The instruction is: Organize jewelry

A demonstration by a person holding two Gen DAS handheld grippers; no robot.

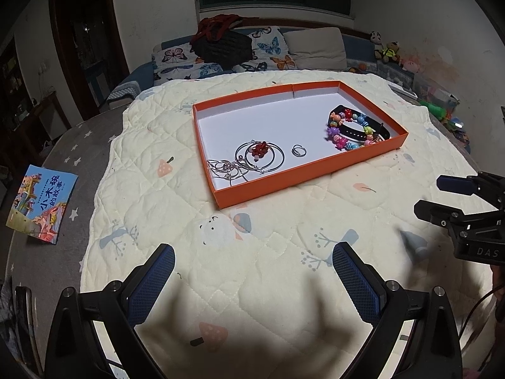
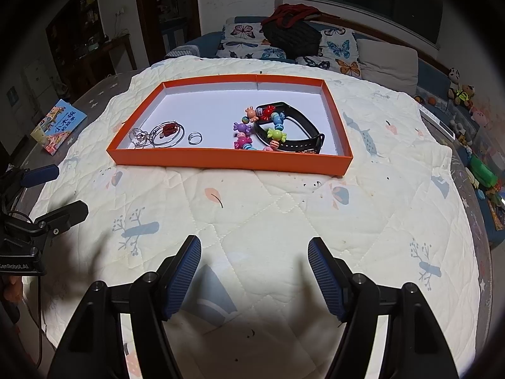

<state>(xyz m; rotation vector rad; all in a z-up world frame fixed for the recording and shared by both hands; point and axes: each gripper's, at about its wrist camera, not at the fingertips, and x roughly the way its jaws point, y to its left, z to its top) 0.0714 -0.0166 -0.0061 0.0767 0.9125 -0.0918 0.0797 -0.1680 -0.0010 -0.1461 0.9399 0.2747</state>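
- Nearest, the left gripper (image 1: 254,254) and the right gripper (image 2: 255,246) hover side by side over the quilt (image 2: 268,214), both spread wide and holding nothing.
- Beyond them at twelve o'clock sits the orange tray (image 2: 221,160).
- Inside, at its nine o'clock end, lie hoop earrings (image 1: 263,154) with a thin chain (image 1: 225,169); a small ring (image 1: 298,150) rests near the middle.
- At the three o'clock end a colourful bead bracelet (image 2: 268,129) overlaps a black watch band (image 2: 303,140).
- Farther off at ten o'clock lies a picture book (image 2: 58,126).

Orange tray (image 2: 227,159) on quilted bed (image 2: 284,221)
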